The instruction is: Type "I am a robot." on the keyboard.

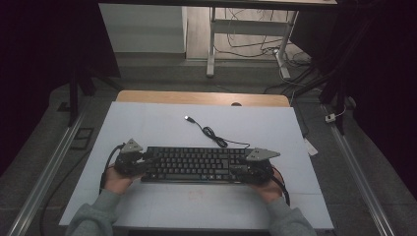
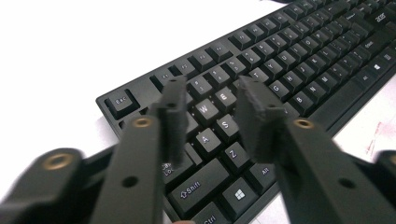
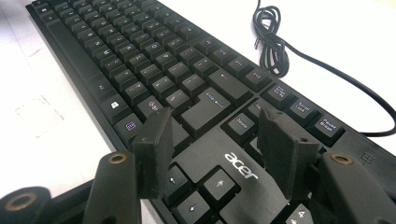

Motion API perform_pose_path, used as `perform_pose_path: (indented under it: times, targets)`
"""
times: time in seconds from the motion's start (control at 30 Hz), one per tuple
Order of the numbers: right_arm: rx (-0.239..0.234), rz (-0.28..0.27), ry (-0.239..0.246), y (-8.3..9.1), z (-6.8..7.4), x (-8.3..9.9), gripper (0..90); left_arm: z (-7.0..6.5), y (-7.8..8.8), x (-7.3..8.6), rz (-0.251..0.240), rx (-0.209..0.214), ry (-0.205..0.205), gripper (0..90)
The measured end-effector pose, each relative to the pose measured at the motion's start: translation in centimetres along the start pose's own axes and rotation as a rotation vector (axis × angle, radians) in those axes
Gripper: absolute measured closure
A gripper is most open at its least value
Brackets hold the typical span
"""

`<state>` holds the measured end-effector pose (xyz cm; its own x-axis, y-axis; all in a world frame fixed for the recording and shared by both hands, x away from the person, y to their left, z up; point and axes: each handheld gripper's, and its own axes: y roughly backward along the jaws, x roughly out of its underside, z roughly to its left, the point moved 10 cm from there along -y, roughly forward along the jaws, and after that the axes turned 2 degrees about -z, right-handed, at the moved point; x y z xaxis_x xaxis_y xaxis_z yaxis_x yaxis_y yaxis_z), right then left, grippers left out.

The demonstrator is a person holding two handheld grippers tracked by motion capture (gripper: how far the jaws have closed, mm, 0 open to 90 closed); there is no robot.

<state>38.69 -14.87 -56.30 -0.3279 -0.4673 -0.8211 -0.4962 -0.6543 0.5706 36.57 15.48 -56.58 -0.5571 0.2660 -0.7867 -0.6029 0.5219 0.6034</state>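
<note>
Left gripper view shows your left gripper (image 2: 210, 112) spread open over the W–S keys, gripping nothing; your right gripper (image 3: 215, 140) hangs open too. The keyboard (image 1: 196, 164) lies across the table (image 1: 147, 123) — long axis side to side, one gripper at each end.

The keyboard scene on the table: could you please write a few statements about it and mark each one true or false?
1. The black Acer keyboard lies flat on the white table. True.
2. The left claw hovers over the number pad. False: it is over the W, S and A keys at the keyboard's left end.
3. The right claw is open above the arrow keys. True.
4. The USB cable is plugged into a laptop. False: its plug lies loose on the table.
</note>
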Motion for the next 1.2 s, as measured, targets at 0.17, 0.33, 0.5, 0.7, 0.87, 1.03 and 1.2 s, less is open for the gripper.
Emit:
perform_pose_path:
  times: [0.17, 0.33, 0.5, 0.7, 0.87, 1.03, 1.2]
  targets:
    - [0.002, 0.007, 0.004, 0.0, 0.0, 0.1, 46.0, 0.0, 0.1, -0.1, -0.009, 0.004, 0.009, 51.8]
    - [0.002, 0.007, 0.003, 0.0, 0.0, 0.0, 46.0, 0.0, 0.2, -0.2, -0.011, -0.001, 0.011, 47.3]
    - [0.002, 0.007, 0.004, 0.0, 0.0, 0.1, 45.9, 0.0, 0.2, -0.3, -0.012, -0.004, 0.009, 45.3]
    - [0.002, 0.007, 0.004, 0.0, 0.0, 0.0, 45.9, -0.3, 0.2, -0.4, -0.013, 0.0, 0.002, 44.3]
    - [0.002, 0.007, 0.004, 0.0, 0.0, 0.1, 45.9, -0.7, 0.2, -0.5, -0.011, 0.009, -0.008, 43.4]
    - [0.001, 0.005, 0.004, 0.0, 0.0, 0.0, 45.9, -1.3, 0.1, -0.6, -0.007, 0.02, -0.022, 42.4]
    - [0.0, 0.003, 0.004, 0.0, 0.0, 0.0, 45.9, -2.1, -0.1, -0.7, -0.001, 0.035, -0.036, 41.8]
